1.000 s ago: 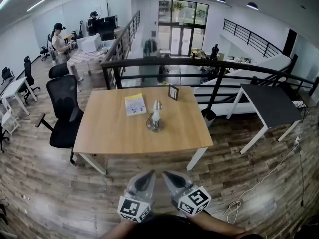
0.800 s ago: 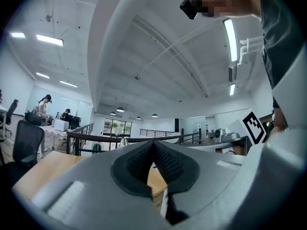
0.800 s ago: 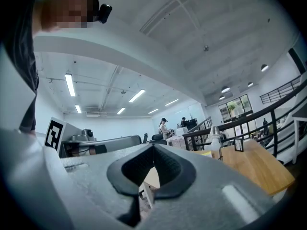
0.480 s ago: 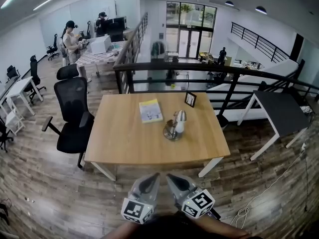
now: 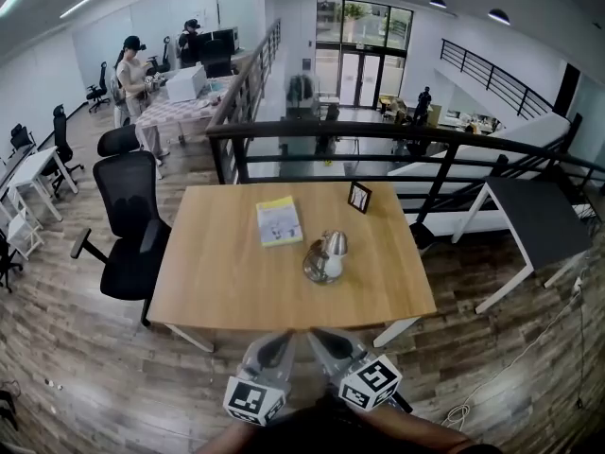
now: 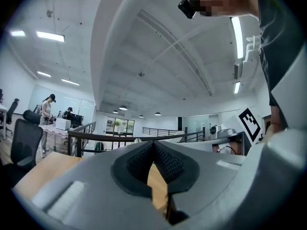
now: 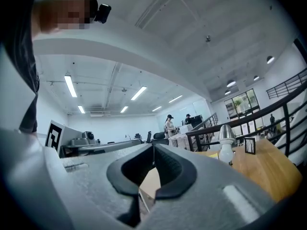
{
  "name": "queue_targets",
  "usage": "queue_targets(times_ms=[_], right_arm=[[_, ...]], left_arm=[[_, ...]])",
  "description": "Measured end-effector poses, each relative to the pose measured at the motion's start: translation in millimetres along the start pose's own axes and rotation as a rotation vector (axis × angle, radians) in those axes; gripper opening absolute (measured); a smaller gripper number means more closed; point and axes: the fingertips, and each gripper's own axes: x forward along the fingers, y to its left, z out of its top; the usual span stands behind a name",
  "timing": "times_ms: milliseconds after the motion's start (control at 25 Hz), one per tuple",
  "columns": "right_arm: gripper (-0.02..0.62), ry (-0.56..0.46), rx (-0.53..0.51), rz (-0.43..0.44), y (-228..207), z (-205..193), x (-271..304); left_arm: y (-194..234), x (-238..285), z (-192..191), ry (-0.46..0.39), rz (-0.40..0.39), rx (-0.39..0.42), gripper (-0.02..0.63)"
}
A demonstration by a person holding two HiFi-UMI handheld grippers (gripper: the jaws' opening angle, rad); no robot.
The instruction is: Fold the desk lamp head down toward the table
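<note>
The desk lamp (image 5: 326, 256) stands upright on the wooden table (image 5: 227, 282), right of its middle, with a round metal base and a silver and white head. In the right gripper view the lamp (image 7: 225, 145) rises at the right, well beyond the jaws. My left gripper (image 5: 280, 340) and right gripper (image 5: 324, 337) hang side by side just short of the table's near edge, both pointing level at the table. Each is shut with nothing between its jaws, as the left gripper (image 6: 153, 143) and the right gripper (image 7: 153, 146) show in their own views.
A yellow book (image 5: 280, 220) lies left of the lamp, and a small picture frame (image 5: 358, 197) stands behind it. A black office chair (image 5: 132, 220) sits at the table's left side. A dark railing (image 5: 378, 132) runs behind, and a dark table (image 5: 534, 206) stands to the right.
The table has come nearer in the head view. Both grippers have moved forward together and now sit at its near edge. Their jaws stayed shut.
</note>
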Motion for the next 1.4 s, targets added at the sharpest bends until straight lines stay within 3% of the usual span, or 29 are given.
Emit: queue_targets(times_ms=[520,880,1400], right_arm=[[0.026,0.002,-0.005,-0.034,-127.9,30.4,12.9],[0.076,0.052,-0.01,-0.14,-169.6,23.7,39.1],[0.251,0.127,0.082,-0.466,-230.3,3.6,85.9]], left_arm=[[13.4,119.3,-9.8,0.002,0.027,-0.021,0.0],[51.9,156.9,-10.3,0.018,0.005,-0.039,0.0],[105.4,208.9,0.0,0.05,-0.243,-0.056,0.0]])
